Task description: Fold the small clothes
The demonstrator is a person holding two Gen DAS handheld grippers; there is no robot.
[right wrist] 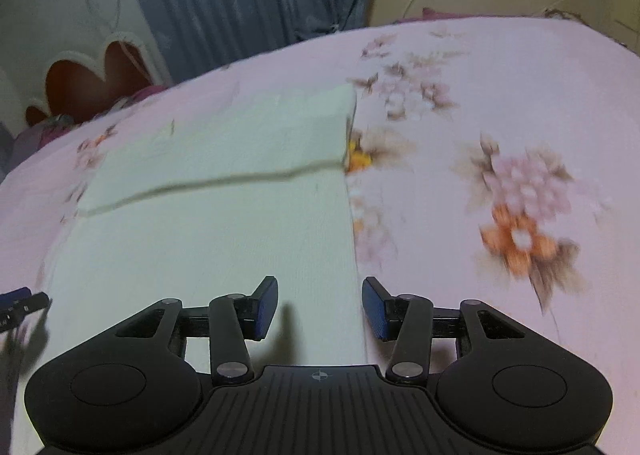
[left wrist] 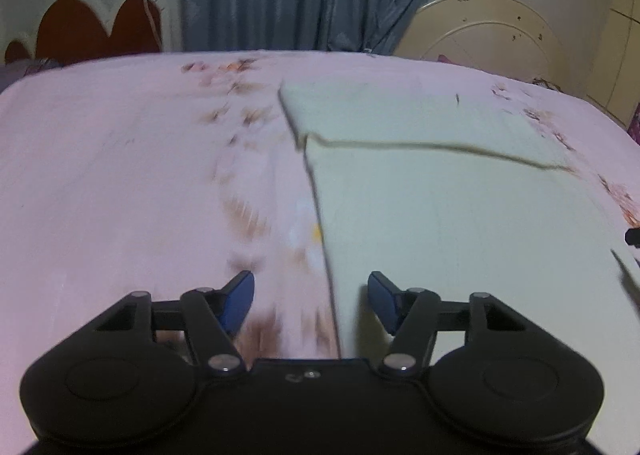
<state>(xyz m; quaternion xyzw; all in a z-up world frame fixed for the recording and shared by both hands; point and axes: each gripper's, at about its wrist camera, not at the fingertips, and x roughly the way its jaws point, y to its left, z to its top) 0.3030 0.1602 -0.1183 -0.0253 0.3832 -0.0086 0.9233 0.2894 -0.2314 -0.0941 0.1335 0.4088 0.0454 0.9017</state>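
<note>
Pale folded garment [left wrist: 460, 215] flat on the flowered bed sheet [left wrist: 120, 175]. Left gripper [left wrist: 311, 301] and right gripper [right wrist: 320, 307] fingers apart, empty, straddling opposite side edges. Risk: snagging sheet alongside cloth, skewing the fold.

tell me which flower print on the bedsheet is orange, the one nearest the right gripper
The orange flower under the cluster of pale pink blossoms, right of the white cloth. The other prints nearby are pale pink and brown.
</note>
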